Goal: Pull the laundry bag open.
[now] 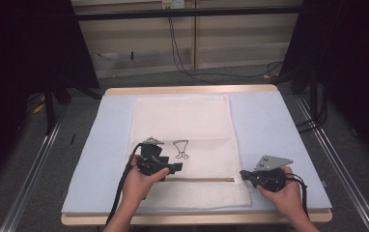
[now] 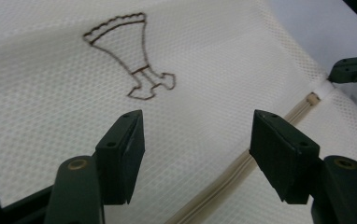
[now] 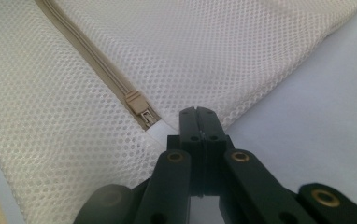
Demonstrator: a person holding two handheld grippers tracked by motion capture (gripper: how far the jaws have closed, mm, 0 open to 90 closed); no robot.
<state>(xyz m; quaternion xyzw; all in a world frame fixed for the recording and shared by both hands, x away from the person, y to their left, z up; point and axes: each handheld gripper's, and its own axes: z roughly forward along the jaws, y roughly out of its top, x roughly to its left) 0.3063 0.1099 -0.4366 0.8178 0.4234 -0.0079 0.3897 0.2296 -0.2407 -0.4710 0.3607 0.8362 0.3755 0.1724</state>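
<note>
A cream mesh bag [image 1: 182,116] lies flat on the table, with a brown outline drawing [image 1: 181,148] printed on it. A beige zipper [image 1: 197,180] runs across its near part, and the slider [image 3: 137,103] sits at the right end beside a white tab. My left gripper [image 1: 177,167] hovers over the bag just left of the drawing [image 2: 130,56]. Its jaws stand open with nothing but mesh [image 2: 214,56] below the gap [image 2: 197,140]. My right gripper [image 1: 243,174] is shut at the bag's right edge [image 3: 197,112], pinching the fabric by the zipper's end.
The bag rests on a pale blue mat [image 1: 274,125] over a wooden table top [image 1: 187,90]. Bare mat lies on both sides of the bag. Black cables [image 1: 182,63] trail on the floor behind, and metal rails [image 1: 37,159] flank the table.
</note>
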